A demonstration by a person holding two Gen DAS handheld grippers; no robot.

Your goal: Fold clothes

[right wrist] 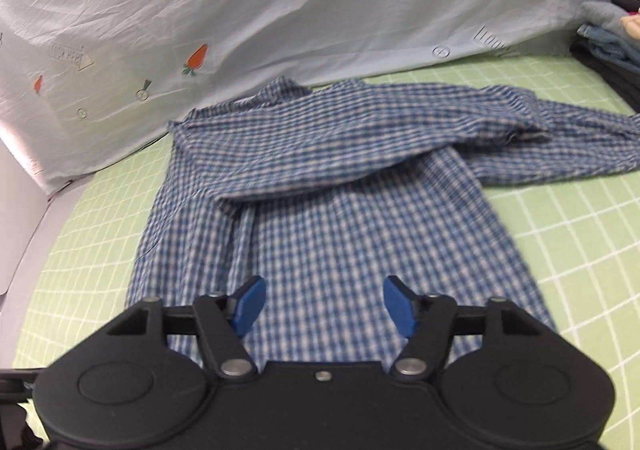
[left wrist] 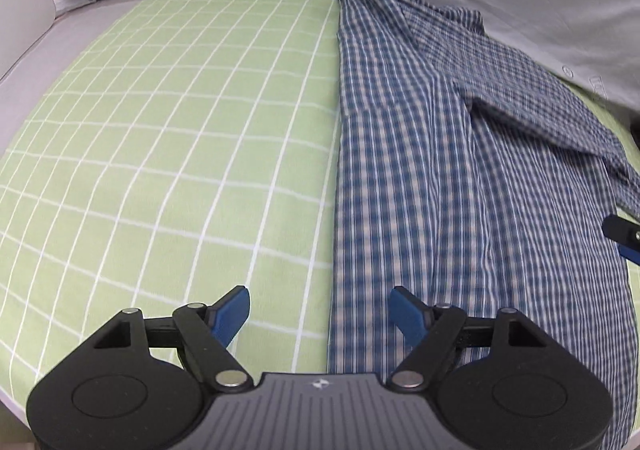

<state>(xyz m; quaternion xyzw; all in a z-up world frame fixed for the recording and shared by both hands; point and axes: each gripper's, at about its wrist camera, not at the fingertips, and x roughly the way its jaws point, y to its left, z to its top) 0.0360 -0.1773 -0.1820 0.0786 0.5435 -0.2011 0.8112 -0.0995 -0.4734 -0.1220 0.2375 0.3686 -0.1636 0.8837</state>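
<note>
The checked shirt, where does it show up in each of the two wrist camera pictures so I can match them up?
Left wrist view: the checked shirt fills the right half, collar at the top, hem by the open left claw.
Right wrist view: the shirt lies in the centre, sleeve folded across, above the open right claw.
Shared landmark: the green grid sheet beneath it.

black tool point(left wrist: 320, 314), blue pads point(right wrist: 250, 304), silver screws
</note>
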